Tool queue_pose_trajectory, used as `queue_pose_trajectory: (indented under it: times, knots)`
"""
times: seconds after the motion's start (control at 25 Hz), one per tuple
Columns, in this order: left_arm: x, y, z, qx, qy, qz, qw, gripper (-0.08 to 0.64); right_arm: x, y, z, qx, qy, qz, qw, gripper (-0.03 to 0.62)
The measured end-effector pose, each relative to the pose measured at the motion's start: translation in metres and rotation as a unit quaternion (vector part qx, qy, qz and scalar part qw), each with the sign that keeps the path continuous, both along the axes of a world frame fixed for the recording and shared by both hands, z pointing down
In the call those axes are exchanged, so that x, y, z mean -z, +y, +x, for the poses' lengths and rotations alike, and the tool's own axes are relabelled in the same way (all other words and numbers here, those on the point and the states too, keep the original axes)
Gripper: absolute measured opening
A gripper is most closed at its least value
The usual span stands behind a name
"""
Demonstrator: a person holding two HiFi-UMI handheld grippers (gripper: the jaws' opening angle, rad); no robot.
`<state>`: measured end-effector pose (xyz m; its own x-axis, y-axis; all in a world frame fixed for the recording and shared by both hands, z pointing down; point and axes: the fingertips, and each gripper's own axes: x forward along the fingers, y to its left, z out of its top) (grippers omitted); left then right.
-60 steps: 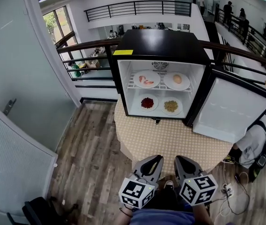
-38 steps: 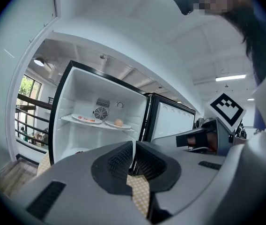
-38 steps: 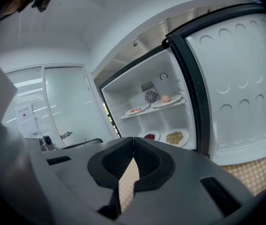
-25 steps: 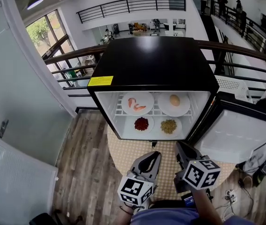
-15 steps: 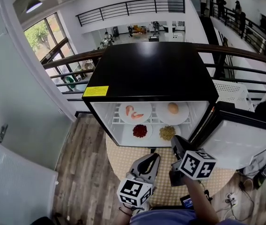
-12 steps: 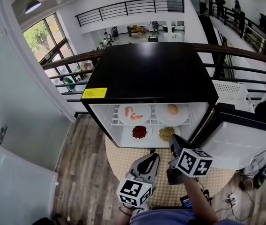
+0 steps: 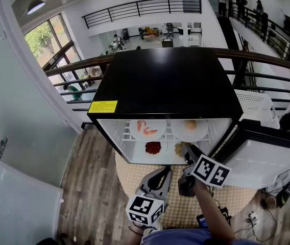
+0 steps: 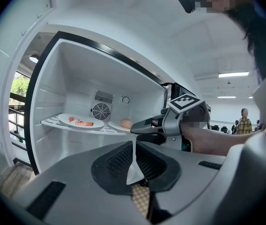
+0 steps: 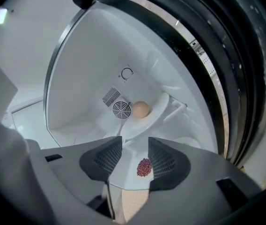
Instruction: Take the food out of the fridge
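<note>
The black mini fridge [image 7: 170, 80] stands open on the table. Its upper shelf holds a shrimp plate [image 7: 147, 129] [image 8: 79, 122] and a plate with a round bun [image 7: 190, 125] [image 9: 141, 109]. On the fridge floor sit a red-bean plate [image 7: 152, 148] [image 9: 144, 168] and a yellowish-bean plate [image 7: 178, 148], partly hidden by my right gripper [image 7: 185, 149] [image 9: 135, 149]. That gripper is at the lower opening with its jaws opening; the red beans show beyond the gap, nothing pressed. My left gripper [image 7: 163, 173] [image 8: 135, 146] hangs back over the table, shut and empty.
The fridge door [image 7: 260, 154] swings open at the right. A round table with a woven cloth [image 7: 135, 170] carries the fridge. A curved railing [image 7: 267, 60] runs behind, with wood floor [image 7: 91, 188] on the left.
My right gripper has moved forward to the fridge's lower opening and rolled. The left gripper crept forward a little. The fridge looks nearer in the head view.
</note>
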<state>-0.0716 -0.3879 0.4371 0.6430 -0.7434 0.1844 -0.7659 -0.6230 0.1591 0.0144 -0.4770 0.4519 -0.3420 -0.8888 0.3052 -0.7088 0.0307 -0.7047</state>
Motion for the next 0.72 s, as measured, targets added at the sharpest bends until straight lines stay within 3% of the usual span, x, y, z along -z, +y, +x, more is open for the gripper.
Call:
queue_pose_trajectory:
  times: [0.16, 0.52, 0.72]
  knots:
    - [-0.003, -0.003, -0.006, 0.006, -0.002, -0.006, 1.0, 0.018, 0.002, -0.009, 0.002, -0.025, -0.028, -0.002, 0.999, 0.201]
    - [-0.01, -0.002, -0.015, 0.014, -0.008, -0.017, 0.9997, 0.018, -0.007, -0.022, 0.017, -0.093, -0.043, -0.035, 0.994, 0.19]
    - [-0.008, -0.003, -0.02, 0.02, -0.008, -0.013, 0.9997, 0.02, -0.009, -0.022, 0.019, -0.107, -0.083, -0.043, 0.99, 0.162]
